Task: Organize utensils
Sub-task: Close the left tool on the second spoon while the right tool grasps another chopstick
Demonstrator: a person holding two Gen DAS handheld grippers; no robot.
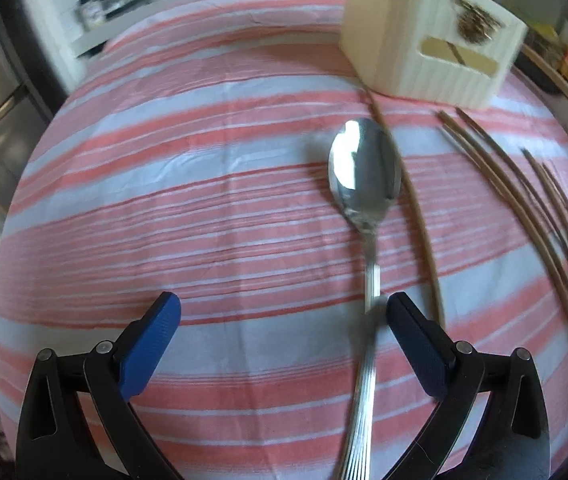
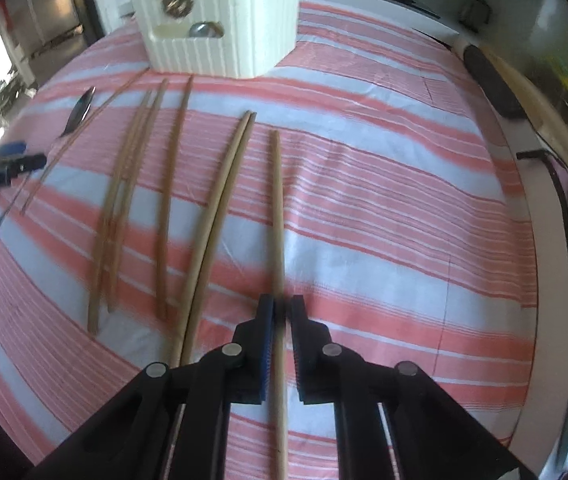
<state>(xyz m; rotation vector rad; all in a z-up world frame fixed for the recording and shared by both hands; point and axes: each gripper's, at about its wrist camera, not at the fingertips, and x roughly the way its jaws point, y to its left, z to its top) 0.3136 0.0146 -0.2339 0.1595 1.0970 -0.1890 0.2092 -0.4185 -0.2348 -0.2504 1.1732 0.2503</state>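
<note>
On striped desk [image 2: 364, 184]: right claw [image 2: 279, 312] clamped on rightmost chopstick [image 2: 275, 208], long axis running ahead toward cream holder [image 2: 219, 52]. Left claw [image 1: 284, 320] spread wide, gripping nothing; spoon [image 1: 364, 176] handle just inside its right pad, bowl pointing ahead.

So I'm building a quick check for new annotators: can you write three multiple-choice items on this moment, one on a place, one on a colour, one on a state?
1. Where is the spoon?
A. on the striped cloth between the left gripper's jaws
B. inside the holder
C. on the floor

2. What colour is the utensil holder?
A. black
B. cream
C. green

3. What are the right gripper's jaws doing?
A. standing wide apart
B. shut on a chopstick
C. shut on the spoon

Answers: 1 A, its handle runs between the open jaws; 2 B, its ribbed walls are pale cream; 3 B, both pads press the stick.
</note>
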